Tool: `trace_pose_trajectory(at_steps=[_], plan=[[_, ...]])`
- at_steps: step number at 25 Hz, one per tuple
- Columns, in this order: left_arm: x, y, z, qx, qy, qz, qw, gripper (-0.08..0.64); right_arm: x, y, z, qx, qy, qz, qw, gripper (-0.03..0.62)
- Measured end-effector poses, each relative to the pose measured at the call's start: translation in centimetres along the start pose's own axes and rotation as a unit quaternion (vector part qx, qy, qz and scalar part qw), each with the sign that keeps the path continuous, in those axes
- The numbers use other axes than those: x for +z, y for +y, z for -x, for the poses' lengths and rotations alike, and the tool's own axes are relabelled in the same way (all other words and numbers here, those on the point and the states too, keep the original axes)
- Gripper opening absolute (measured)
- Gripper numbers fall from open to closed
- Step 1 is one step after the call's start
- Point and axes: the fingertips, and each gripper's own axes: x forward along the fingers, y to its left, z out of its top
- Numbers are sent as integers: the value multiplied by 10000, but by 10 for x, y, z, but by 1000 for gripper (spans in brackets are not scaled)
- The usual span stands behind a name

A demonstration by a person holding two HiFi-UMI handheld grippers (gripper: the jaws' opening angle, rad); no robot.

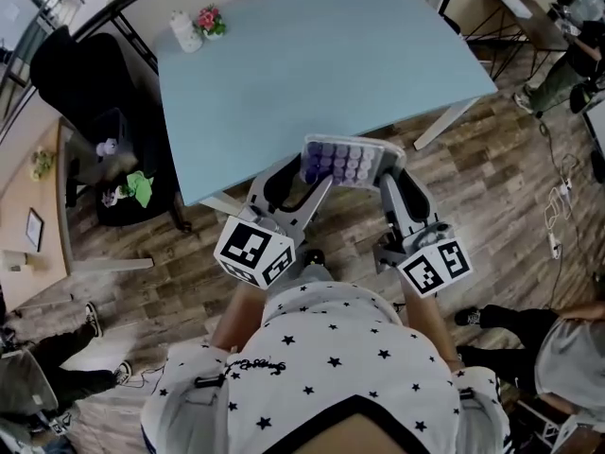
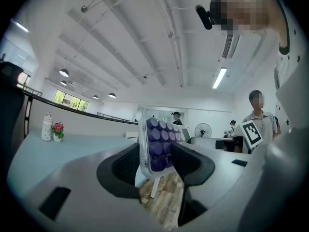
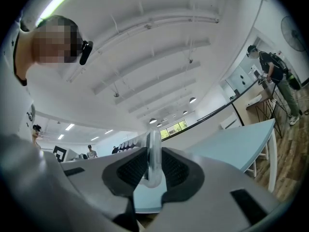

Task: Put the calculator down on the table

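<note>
Clamping the calculator from both ends, the two grippers are carrying it clear of any surface. In the head view the left gripper is pinching the unit's 9 o'clock end, and the right gripper is pinching its 3 o'clock end. The unit is lying with its purple keys facing up. It is showing against the near edge of the light blue table, at 12 o'clock from the person's star-print shirt. Whether it is hanging over the tabletop or over the wooden floor beside it cannot be told.

In the left gripper view both jaws are pressing on the calculator, one on its back and one on the key face, with floorboards showing beneath. In the right gripper view the jaws are bearing on the case, which is showing end-on as a thin edge.

A white bottle and a pot of pink flowers are standing just beside each other at the table's far corner. They are sitting at 10 o'clock from the calculator and well apart from it. A black chair is standing off the table at 9 o'clock.
</note>
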Motion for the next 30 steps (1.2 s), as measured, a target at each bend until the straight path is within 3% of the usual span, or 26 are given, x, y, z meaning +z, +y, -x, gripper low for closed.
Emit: trace_pose_trajectory(at_steps=[14, 30], plan=[[-2, 54, -12, 430, -14, 108, 9990, 213, -15, -11, -61, 335, 251, -119, 9991, 72], [4, 106, -75, 1966, -186, 228, 9801, 213, -7, -75, -161, 1717, 938, -366, 9800, 72]])
